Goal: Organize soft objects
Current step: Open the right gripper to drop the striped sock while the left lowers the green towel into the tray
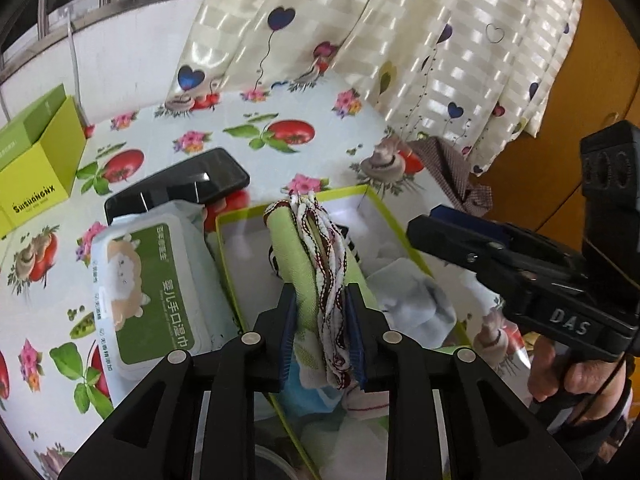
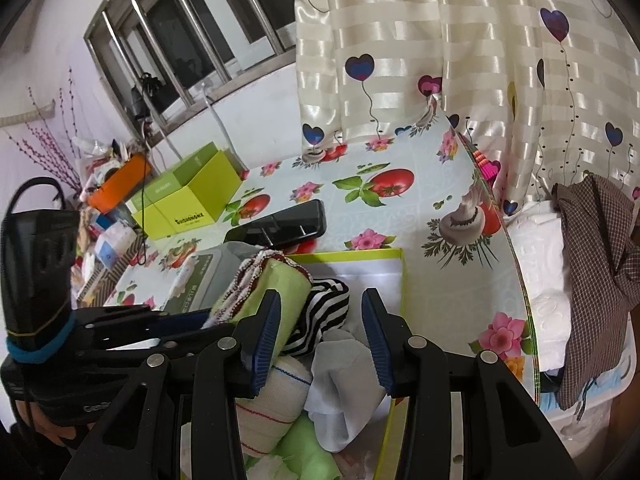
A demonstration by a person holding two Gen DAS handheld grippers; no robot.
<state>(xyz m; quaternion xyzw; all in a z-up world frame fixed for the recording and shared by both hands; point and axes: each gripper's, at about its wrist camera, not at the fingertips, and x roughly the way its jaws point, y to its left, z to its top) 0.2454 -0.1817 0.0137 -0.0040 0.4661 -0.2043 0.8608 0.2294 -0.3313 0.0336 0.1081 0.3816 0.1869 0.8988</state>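
Note:
A folded green cloth with white-and-red lace trim stands on edge over an open green-rimmed box. My left gripper is shut on the cloth, with both blue pads against its sides. Inside the box lie a black-and-white striped cloth, a pale grey sock and a white roll with coloured lines. My right gripper hangs open above the striped cloth and the sock, gripping nothing. Its left finger is right beside the green cloth. In the left wrist view the right gripper reaches in over the box's right rim.
A wet-wipes pack lies against the box's left side, with a black phone behind it. A lime-green carton stands at the far left. A heart-print curtain hangs at the back. A brown checked cloth lies off the table's right edge.

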